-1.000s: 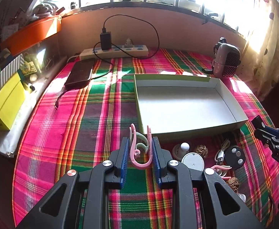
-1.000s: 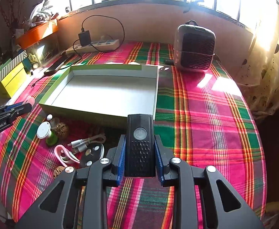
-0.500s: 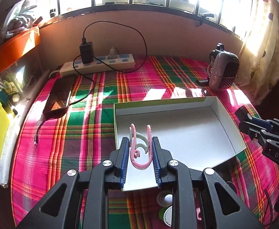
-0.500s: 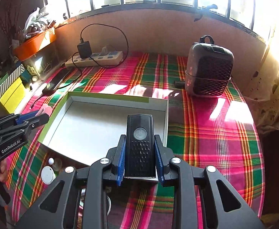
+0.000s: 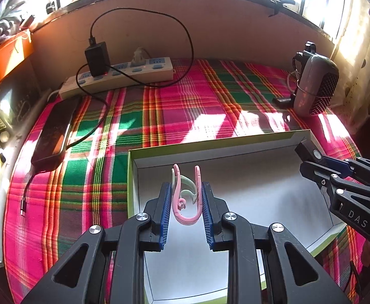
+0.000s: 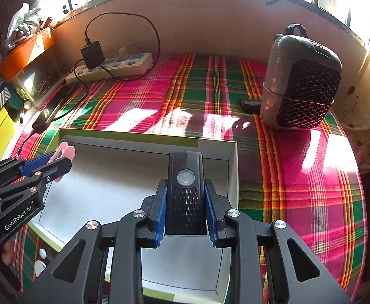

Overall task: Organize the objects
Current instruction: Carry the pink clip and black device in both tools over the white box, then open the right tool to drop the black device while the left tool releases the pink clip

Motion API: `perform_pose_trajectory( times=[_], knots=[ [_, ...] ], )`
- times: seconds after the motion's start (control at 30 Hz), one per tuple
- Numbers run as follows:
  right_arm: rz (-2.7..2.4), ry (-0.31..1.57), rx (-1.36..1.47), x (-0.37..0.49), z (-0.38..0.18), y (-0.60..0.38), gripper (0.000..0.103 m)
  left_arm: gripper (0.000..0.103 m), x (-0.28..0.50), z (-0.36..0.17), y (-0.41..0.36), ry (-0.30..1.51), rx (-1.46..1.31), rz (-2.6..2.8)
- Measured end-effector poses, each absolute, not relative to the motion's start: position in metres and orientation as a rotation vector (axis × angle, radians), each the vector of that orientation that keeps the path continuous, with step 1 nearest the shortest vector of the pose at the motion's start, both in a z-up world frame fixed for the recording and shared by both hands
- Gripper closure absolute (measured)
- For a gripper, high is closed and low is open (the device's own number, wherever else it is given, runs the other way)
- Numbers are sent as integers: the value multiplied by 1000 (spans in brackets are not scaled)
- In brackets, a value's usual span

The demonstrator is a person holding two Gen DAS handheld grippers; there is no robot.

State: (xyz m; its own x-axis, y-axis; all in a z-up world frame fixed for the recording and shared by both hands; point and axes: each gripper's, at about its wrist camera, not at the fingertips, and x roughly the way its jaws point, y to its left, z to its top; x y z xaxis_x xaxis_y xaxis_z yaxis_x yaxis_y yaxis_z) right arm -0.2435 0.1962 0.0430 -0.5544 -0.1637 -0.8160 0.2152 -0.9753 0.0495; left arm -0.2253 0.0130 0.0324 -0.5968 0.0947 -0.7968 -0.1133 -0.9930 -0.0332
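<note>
Plaid-covered table [image 5: 185, 106] beneath a sunlit window. Left gripper [image 5: 186, 202], clamped on pink and green clips [image 5: 185, 195], hangs over the open box [image 5: 261, 190]; right gripper [image 6: 186, 202], clamped on a black device [image 6: 186, 190], is likewise poised above it, evidently for depositing.

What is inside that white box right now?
The box shows only bare white floor. The pink hook and the black remote hang above it in the jaws, which hide parts of the floor.
</note>
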Motion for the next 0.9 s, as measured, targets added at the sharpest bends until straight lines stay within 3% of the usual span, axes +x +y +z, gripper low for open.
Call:
perform_pose_trajectory(
  times=[0.9],
  knots=[
    [-2596,110,1380,-260,22,197,75,82,-241,9,17,76,-1410,2700]
  ],
)
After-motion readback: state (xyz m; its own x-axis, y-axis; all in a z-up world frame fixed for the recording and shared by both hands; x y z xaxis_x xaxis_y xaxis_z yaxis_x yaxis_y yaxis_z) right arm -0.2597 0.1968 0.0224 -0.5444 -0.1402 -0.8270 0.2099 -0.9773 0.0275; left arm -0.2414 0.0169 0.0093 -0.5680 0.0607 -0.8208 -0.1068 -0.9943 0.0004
